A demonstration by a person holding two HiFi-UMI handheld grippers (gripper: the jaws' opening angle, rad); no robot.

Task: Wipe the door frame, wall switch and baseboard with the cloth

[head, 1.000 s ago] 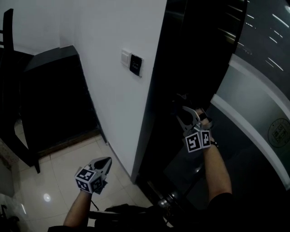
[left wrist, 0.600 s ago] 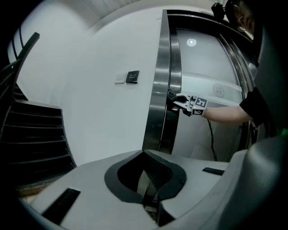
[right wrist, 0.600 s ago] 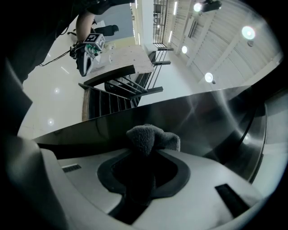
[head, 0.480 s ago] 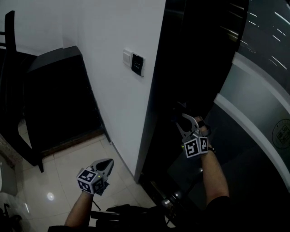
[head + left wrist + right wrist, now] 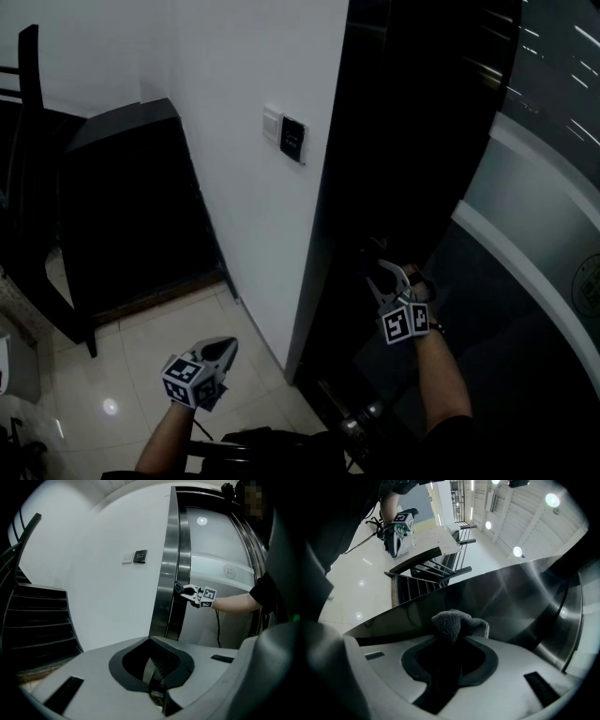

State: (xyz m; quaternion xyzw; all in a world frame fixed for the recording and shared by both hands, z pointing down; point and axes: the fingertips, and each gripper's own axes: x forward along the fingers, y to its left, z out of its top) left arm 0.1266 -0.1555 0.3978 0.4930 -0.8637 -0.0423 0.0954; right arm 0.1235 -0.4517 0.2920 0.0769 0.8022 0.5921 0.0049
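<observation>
My right gripper (image 5: 373, 261) is shut on a grey cloth (image 5: 455, 620) and presses it against the dark metal door frame (image 5: 349, 178), about halfway up. The left gripper view shows the same contact, with the cloth (image 5: 178, 587) touching the frame (image 5: 170, 573). The wall switch (image 5: 292, 139), a white plate beside a black one, sits on the white wall left of the frame and above the right gripper. My left gripper (image 5: 226, 347) hangs low over the tiled floor, shut and empty, apart from the wall. In its own view the left gripper (image 5: 151, 641) points at the wall and frame.
A dark cabinet (image 5: 122, 206) and a black chair (image 5: 26, 150) stand left of the wall. Glossy beige floor tiles (image 5: 131, 337) lie below. Right of the frame is a glass door panel (image 5: 525, 272) with a pale band. A dark cable (image 5: 262, 436) lies by my feet.
My right gripper has slid the cloth down the door frame. My left gripper has sunk slightly lower. The view has shifted a little.
</observation>
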